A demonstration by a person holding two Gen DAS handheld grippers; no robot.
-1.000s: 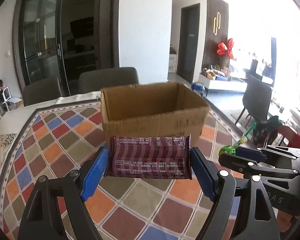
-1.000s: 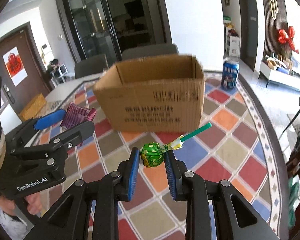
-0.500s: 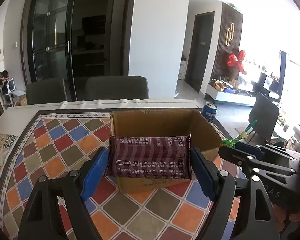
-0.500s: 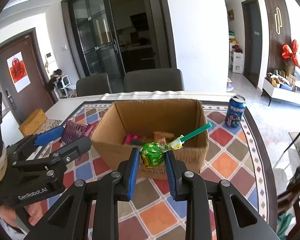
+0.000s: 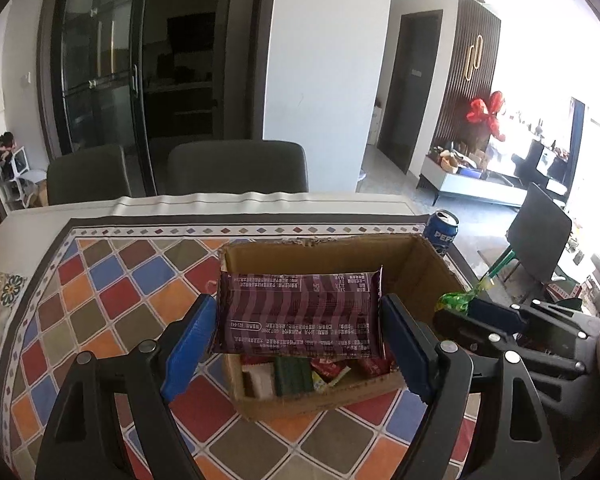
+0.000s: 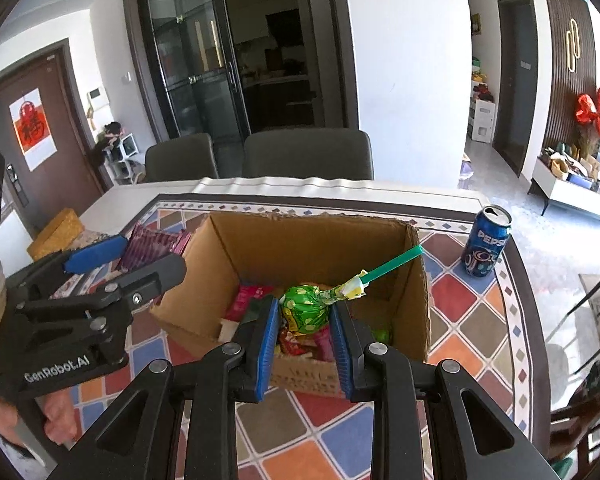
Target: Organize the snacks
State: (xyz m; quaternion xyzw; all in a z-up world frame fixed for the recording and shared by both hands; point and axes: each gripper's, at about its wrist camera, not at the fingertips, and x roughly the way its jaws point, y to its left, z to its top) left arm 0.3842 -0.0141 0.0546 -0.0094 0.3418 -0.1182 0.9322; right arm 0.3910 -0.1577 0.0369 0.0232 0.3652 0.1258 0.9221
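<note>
My left gripper point(image 5: 298, 320) is shut on a wide purple snack packet point(image 5: 298, 314), held crosswise by its two ends above the open cardboard box point(image 5: 428, 268). My right gripper point(image 6: 305, 316) is shut on a green wrapped lollipop point(image 6: 304, 309) whose green stick point(image 6: 392, 260) points up and right, over the box point(image 6: 312, 240). Several small snack packets point(image 5: 296, 374) lie on the box floor. The left gripper point(image 6: 100, 256) with its purple packet point(image 6: 152, 242) shows at the left of the right wrist view, and the lollipop point(image 5: 454, 302) shows at the right of the left wrist view.
The box stands on a table under a colourful diamond-patterned cloth point(image 5: 112, 300). A blue Pepsi can point(image 6: 486, 242) stands right of the box near the table's edge. Two grey chairs point(image 6: 306, 156) stand behind the far edge. A yellow woven box point(image 6: 56, 232) sits far left.
Both grippers have moved forward and up from in front of the box to above its opening, so the snacks inside now show. Each keeps hold of its item.
</note>
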